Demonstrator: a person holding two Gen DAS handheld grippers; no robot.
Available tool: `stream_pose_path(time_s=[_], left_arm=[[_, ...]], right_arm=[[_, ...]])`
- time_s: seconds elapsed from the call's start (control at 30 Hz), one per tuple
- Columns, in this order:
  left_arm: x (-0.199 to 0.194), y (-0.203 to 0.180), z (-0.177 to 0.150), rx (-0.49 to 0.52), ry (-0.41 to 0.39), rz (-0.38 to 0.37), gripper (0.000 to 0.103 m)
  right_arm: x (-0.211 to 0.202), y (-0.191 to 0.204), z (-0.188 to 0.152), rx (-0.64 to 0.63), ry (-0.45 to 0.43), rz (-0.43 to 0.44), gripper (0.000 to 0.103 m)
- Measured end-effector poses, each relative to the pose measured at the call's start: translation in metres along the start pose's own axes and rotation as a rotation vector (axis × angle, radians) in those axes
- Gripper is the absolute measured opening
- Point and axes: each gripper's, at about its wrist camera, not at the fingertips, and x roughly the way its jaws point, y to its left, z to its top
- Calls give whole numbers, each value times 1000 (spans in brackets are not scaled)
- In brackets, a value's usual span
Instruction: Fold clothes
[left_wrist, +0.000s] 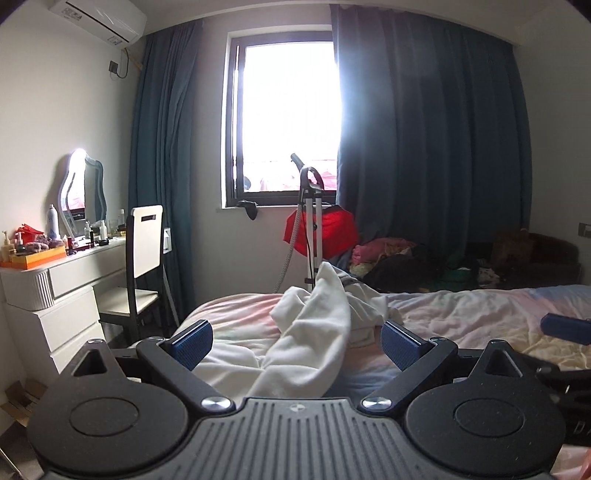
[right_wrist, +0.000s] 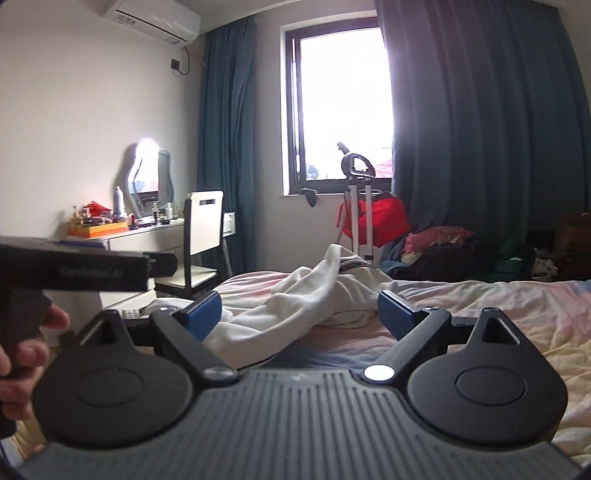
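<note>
Your left hand-held gripper reads "GenRobot.AI", right view only; both hand-held grippers gape over the garment

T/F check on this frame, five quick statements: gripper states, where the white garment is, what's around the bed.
1. The left gripper is open. True.
2. The right gripper is shut on the crumpled white garment. False: its jaws stand wide apart, holding nothing.
3. The white garment lies neatly folded. False: it is bunched in a heap on the pastel-patterned bed cover.
4. A white-backed chair stands by the white dressing table. True.
5. The dark blue curtains cover the whole window. False: the window shows, bright.
</note>
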Motion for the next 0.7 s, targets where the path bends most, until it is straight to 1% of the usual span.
stream_pose_path(time_s=[0.07, 0.1, 0.17, 0.23, 0.33, 0.37, 0.5, 0.7], left_arm=[[7, 1, -16, 12, -2, -16, 99], [10, 2, -24, 19, -5, -21, 99], [19, 9, -35, 20, 19, -14, 99], [27, 22, -38, -15, 48, -16, 99], [33, 31, -39, -35, 56, -1, 99], [35, 32, -40, -33, 55, 6, 99], [39, 35, -42, -42, 74, 5, 99], [40, 26, -48, 2, 87, 4, 99]], right_arm=[[-3, -11, -21, -4, -22, -54, 93], [-2, -15, -33, -3, -11, -87, 93], [0, -23, -45, 27, 6, -114, 93], [6, -27, -42, 46, 4, -113, 93], [6, -29, -33, 53, -62, -109, 93], [6, -30, -34, 54, -68, -113, 93], [8, -34, -39, 81, -47, -120, 93], [4, -33, -39, 99, -42, -130, 93]])
